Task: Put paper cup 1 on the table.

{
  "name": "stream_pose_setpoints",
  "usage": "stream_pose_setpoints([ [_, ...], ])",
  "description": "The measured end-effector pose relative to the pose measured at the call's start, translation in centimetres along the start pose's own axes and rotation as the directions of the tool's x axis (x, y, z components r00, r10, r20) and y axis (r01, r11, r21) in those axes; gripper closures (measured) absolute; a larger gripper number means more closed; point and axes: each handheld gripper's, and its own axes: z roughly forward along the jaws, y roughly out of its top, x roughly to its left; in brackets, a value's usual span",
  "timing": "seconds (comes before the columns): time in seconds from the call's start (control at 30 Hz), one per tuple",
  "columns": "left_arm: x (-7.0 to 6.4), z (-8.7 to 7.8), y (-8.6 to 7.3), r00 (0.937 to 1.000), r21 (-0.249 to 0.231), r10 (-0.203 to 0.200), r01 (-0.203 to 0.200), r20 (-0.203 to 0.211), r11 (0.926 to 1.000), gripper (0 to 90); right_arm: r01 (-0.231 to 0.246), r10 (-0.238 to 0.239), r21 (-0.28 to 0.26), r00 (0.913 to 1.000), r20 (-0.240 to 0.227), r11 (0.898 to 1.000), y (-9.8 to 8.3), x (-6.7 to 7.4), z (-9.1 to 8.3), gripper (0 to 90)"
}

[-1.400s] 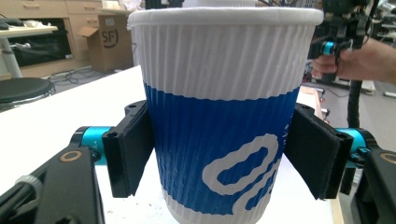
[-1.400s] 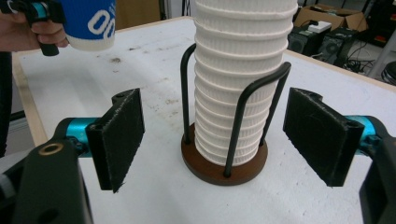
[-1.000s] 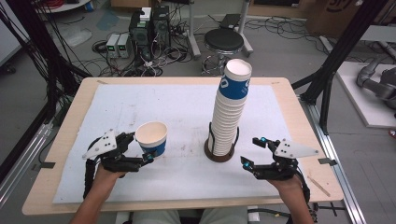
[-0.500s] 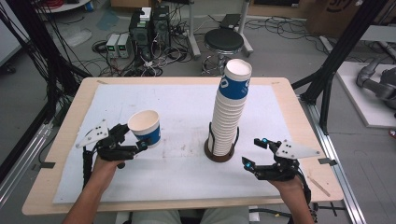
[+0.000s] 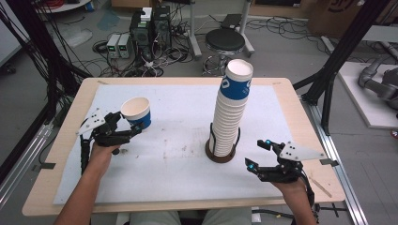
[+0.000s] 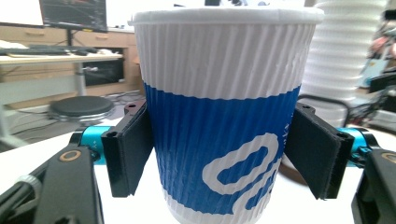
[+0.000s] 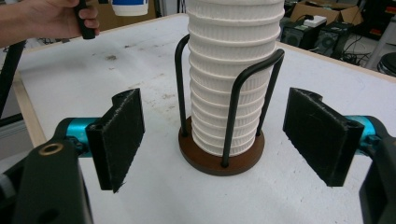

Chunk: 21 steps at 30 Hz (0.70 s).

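Observation:
A blue-and-white ribbed paper cup (image 5: 137, 113) is held upright above the left part of the table, with my left gripper (image 5: 130, 125) shut on it. In the left gripper view the cup (image 6: 224, 116) sits between both black pads (image 6: 128, 154). A tall stack of the same cups (image 5: 232, 108) stands in a black wire holder on a brown round base (image 5: 220, 154) at the table's middle. My right gripper (image 5: 258, 153) rests open at the right of that base, nothing between its pads (image 7: 119, 135); the stack (image 7: 231, 70) and base (image 7: 219, 158) lie straight ahead of it.
A white sheet (image 5: 178, 140) covers the wooden table (image 5: 300, 122). Behind the table stand a round stool (image 5: 225, 41), electronics boxes and cables on the floor. Black frame posts (image 5: 338, 70) rise at both sides.
My left gripper has carried the cup up and to the left, away from the stack. The right gripper has stayed in place, open.

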Motion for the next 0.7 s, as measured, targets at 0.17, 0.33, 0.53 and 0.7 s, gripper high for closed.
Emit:
stream_pose_setpoints([
  [0.17,1.2,-1.0,-0.2,0.9982,0.037,0.011,-0.009,-0.058,0.9993,26.8,0.003,-0.003,0.002,1.0,0.0,1.0,-0.1,0.0,0.0,21.1],
  [0.33,2.3,-2.4,-0.9,0.9925,0.073,0.004,0.005,-0.122,0.9973,26.9,-0.001,0.001,0.0,1.0,-0.002,1.0,0.0,0.0,0.0,21.0],
  [0.53,3.3,-3.9,-2.4,0.9809,0.121,-0.008,0.032,-0.195,0.9922,26.9,-0.004,0.004,0.004,1.0,-0.005,1.0,0.0,0.1,0.0,21.1],
  [0.7,3.7,-4.6,-3.5,0.9706,0.181,-0.011,0.056,-0.24,0.9818,26.9,0.0,0.0,0.002,1.0,-0.003,1.0,0.0,0.0,0.0,21.0],
])
